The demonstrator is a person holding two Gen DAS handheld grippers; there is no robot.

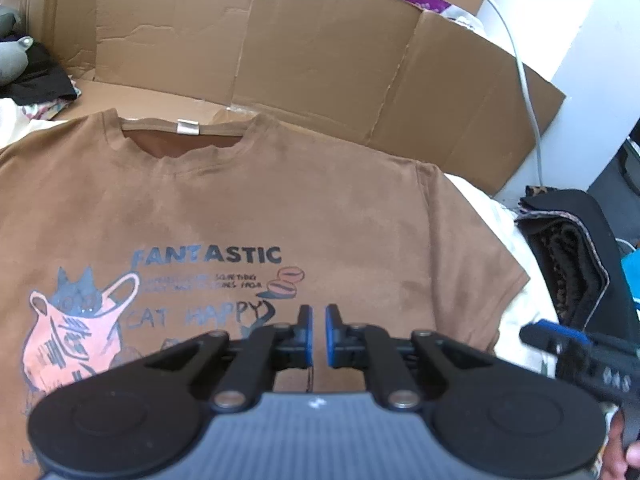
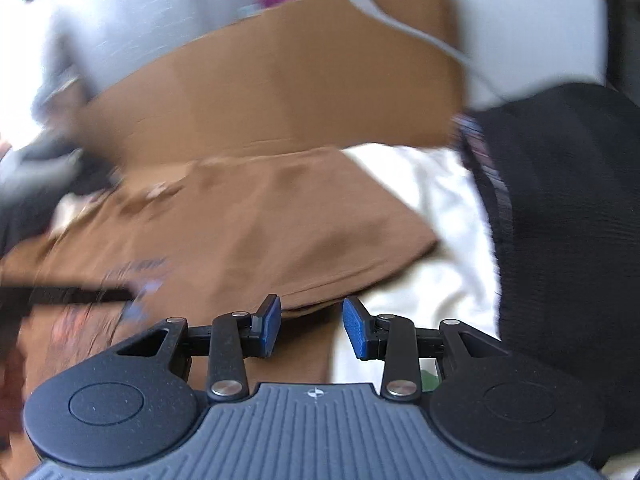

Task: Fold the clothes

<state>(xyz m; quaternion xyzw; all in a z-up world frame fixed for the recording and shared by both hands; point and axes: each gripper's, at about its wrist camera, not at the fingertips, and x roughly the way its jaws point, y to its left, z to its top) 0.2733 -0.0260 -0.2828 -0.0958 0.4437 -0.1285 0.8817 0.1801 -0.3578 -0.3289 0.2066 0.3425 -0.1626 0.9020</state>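
brown short-sleeved t-shirt is laid flat, front up, on a white sheet before a cardboard sheet. "fantastic" and "cat happy" are read on it in left view only. left gripper jaws nearly closed, nothing held; right gripper jaws apart w/ sleeve hem between; view blurred.

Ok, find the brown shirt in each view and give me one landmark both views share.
Left wrist: the brown shirt lies flat, print up, filling the centre and left, collar toward the top.
Right wrist: blurred, it runs from the left edge to the middle, its sleeve edge just ahead of the fingers.
Shared landmark: the cardboard behind the shirt.
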